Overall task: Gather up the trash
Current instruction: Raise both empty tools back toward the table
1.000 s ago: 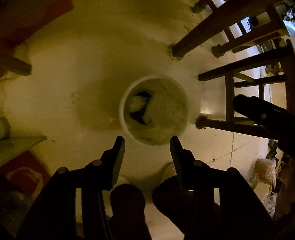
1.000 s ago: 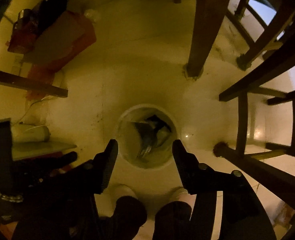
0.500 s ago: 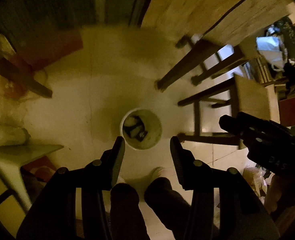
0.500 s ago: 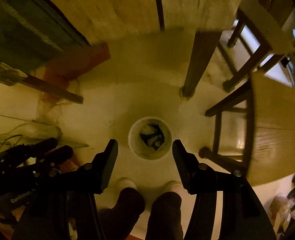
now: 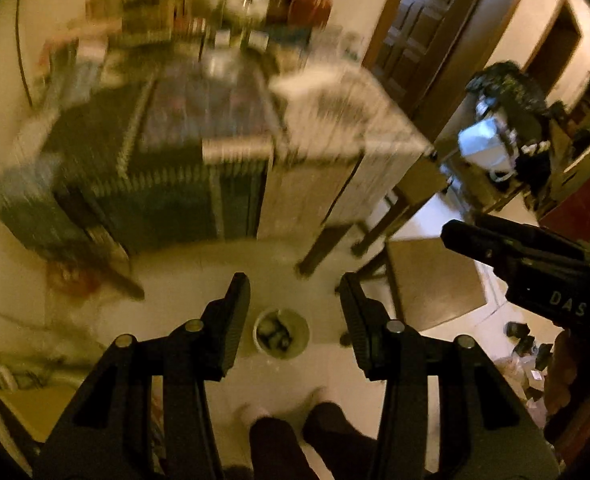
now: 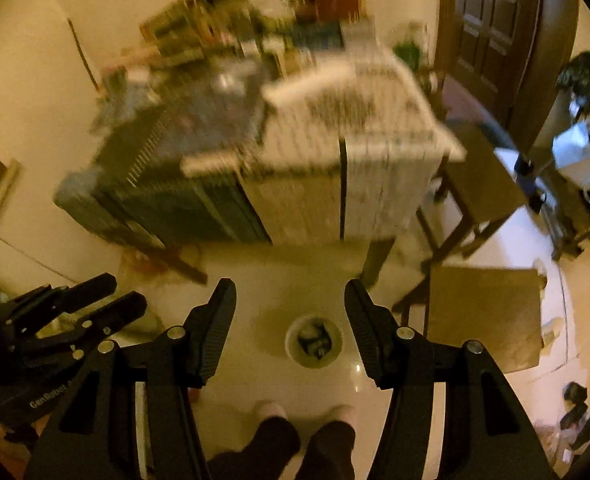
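We stand over the small white bin (image 5: 281,334) on the pale floor (image 5: 183,288), our feet just behind it; crumpled dark and light scraps already lie inside, seen again from the right wrist (image 6: 313,341); the left gripper (image 5: 293,300) hangs with its jaws parted and nothing between them, and the right gripper (image 6: 289,306) is likewise spread and empty; each shows at the edge of the other's view. Beyond the bin a cluttered table (image 6: 279,152) fills the frame, too blurred to pick out single items; a chair (image 6: 487,312) stands to the right. We judge that one drop into the bin is done and that we are between pieces of rubbish; the next move calls for finding a further scrap, perhaps on that table, and bringing open jaws squarely over it before closing.
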Available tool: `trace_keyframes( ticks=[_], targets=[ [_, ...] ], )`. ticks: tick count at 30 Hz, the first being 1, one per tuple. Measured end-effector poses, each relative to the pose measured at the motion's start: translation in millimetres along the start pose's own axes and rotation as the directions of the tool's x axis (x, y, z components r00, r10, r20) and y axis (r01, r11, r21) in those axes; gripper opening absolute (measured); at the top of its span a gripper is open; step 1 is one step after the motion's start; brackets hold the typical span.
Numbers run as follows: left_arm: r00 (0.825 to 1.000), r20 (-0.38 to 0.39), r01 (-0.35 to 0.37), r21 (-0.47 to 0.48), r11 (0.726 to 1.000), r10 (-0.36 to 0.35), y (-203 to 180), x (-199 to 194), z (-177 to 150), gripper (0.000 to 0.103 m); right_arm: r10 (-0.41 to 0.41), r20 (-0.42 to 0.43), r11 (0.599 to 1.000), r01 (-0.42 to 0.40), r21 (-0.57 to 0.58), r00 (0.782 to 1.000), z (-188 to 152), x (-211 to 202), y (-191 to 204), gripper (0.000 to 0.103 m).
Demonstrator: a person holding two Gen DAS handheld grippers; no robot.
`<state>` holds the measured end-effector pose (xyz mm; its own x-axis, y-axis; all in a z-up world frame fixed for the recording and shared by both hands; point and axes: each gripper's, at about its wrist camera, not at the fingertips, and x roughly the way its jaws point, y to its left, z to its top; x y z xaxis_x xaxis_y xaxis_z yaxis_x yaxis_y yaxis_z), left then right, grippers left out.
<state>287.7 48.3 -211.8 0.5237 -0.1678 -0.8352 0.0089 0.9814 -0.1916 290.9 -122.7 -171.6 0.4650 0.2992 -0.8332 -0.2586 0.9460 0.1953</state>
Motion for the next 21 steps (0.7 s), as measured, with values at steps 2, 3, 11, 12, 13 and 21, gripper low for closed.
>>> trace_keyframes(
  ticks=[2,3,11,12,13,21],
  targets=[
    [0.998,0.055,0.005,0.015,1.0,-0.006,-3.2,-29.3,9.8,0.046,-0.002,0.054,1.0,0.003,-0.009,0.999,9.9,-26.1,7.4,0.053],
    [0.996,0.086,0.007,0.023,1.0,-0.009,-4.8,-44.4,13.7,0.046,-0.004,0.089,1.0,0.006,-0.016,0.996,14.1,-41.1,12.3,0.053],
    [0.953,0.299,0.023,0.055,0.998,-0.038,-0.8,-145.9,37.9,0.049,-0.025,0.295,0.999,0.035,-0.029,0.955,30.7,-119.2,32.3,0.053],
    [0.945,0.326,0.018,0.06,0.998,-0.037,-0.3,-155.2,40.2,0.05,-0.033,0.323,0.999,0.044,-0.029,0.946,32.6,-126.1,34.5,0.054],
    [0.94,0.34,0.015,0.062,0.998,-0.035,-1.0,-160.5,40.0,0.051,-0.037,0.335,0.998,0.049,-0.028,0.942,34.5,-129.1,34.2,0.057],
    [0.902,0.431,-0.019,0.051,0.999,-0.005,0.7,-172.1,58.8,0.092,-0.088,0.401,0.996,0.075,0.049,0.912,51.1,-130.6,22.5,0.092]
  ],
)
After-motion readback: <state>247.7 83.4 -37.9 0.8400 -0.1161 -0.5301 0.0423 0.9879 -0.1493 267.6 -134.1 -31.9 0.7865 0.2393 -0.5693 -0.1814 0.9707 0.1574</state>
